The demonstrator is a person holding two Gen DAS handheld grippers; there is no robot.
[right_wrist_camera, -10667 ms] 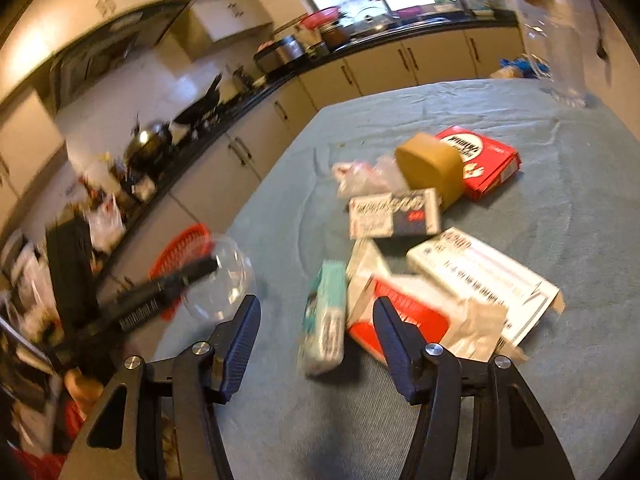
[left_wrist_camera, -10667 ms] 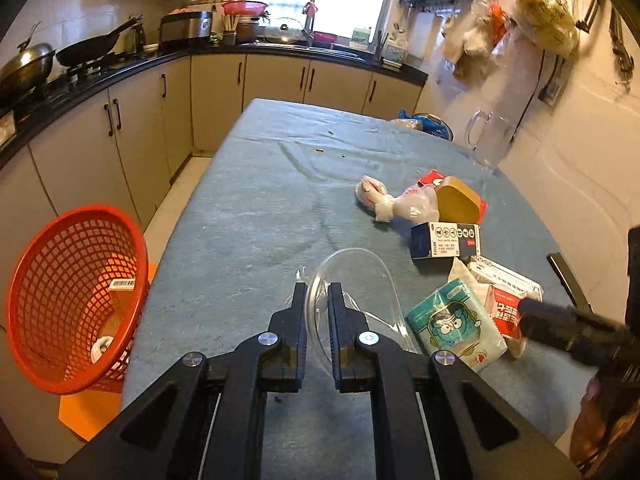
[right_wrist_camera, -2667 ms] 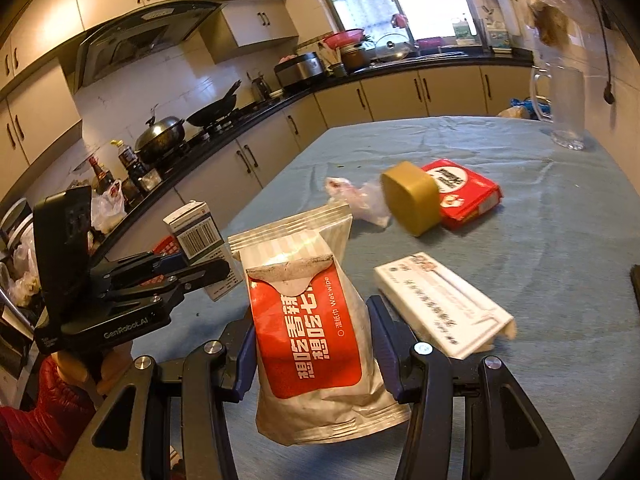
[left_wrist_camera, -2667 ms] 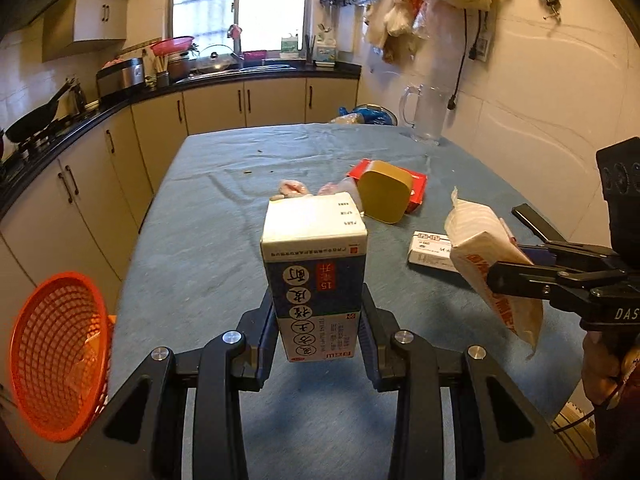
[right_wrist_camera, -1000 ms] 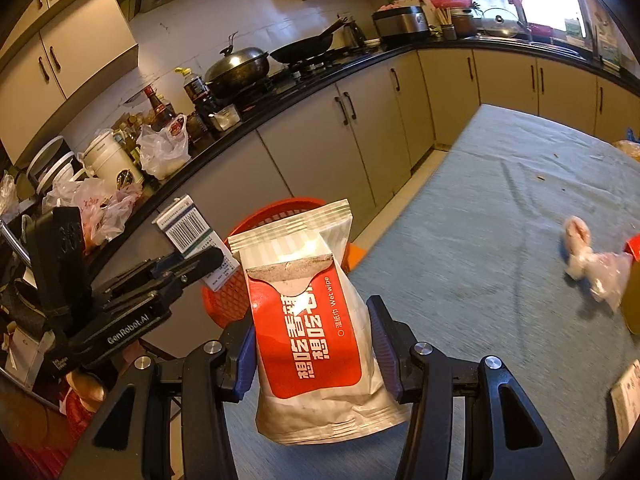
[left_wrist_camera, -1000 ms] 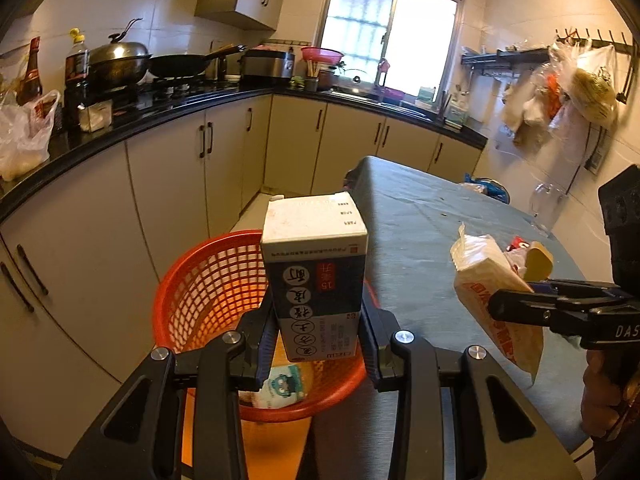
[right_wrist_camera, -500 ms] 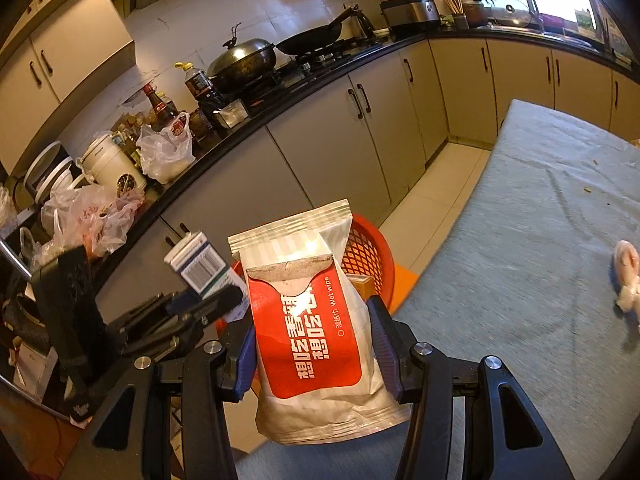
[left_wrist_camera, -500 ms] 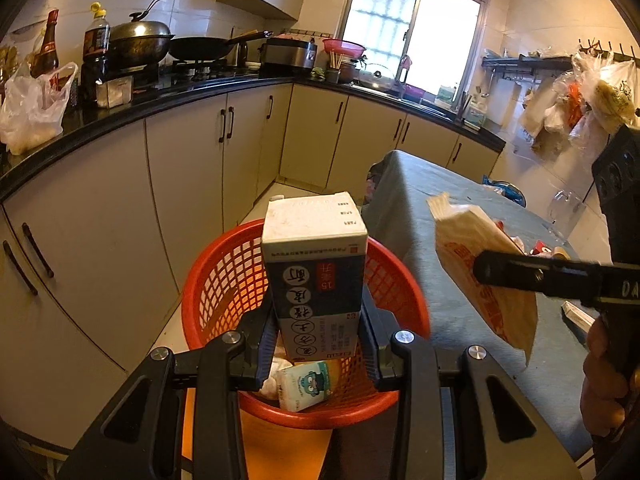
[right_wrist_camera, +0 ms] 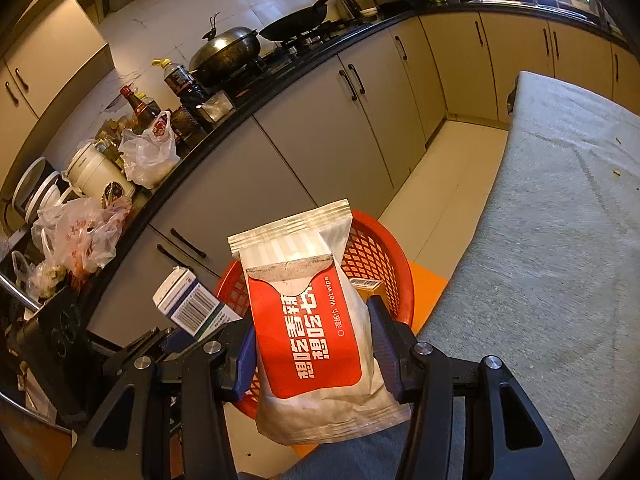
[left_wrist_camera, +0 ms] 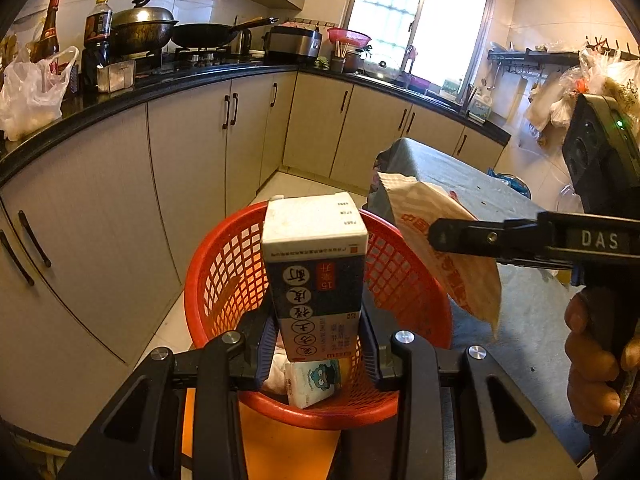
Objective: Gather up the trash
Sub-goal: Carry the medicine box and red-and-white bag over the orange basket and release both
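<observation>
My left gripper (left_wrist_camera: pixel 316 338) is shut on a blue-and-white carton (left_wrist_camera: pixel 316 272) and holds it upright above the red mesh basket (left_wrist_camera: pixel 224 280). The basket stands on an orange stool beside the table and holds a tissue pack (left_wrist_camera: pixel 314 380). My right gripper (right_wrist_camera: pixel 312 350) is shut on a red-and-white wet-wipe pouch (right_wrist_camera: pixel 316 336), held over the basket's (right_wrist_camera: pixel 384 256) near rim. In the left wrist view the pouch (left_wrist_camera: pixel 452 256) hangs from the right gripper at the basket's right edge. In the right wrist view the carton (right_wrist_camera: pixel 192 304) sits left of the pouch.
Beige cabinets (left_wrist_camera: pixel 192 160) under a black counter with pans and bottles run along the left. The grey-covered table (right_wrist_camera: pixel 560 240) lies to the right. An orange stool (right_wrist_camera: pixel 428 284) carries the basket. Tiled floor (right_wrist_camera: pixel 444 184) lies between cabinets and table.
Both grippers have moved closer over the basket with their items still held. The pouch now hangs at the basket's right rim, nearer the carton.
</observation>
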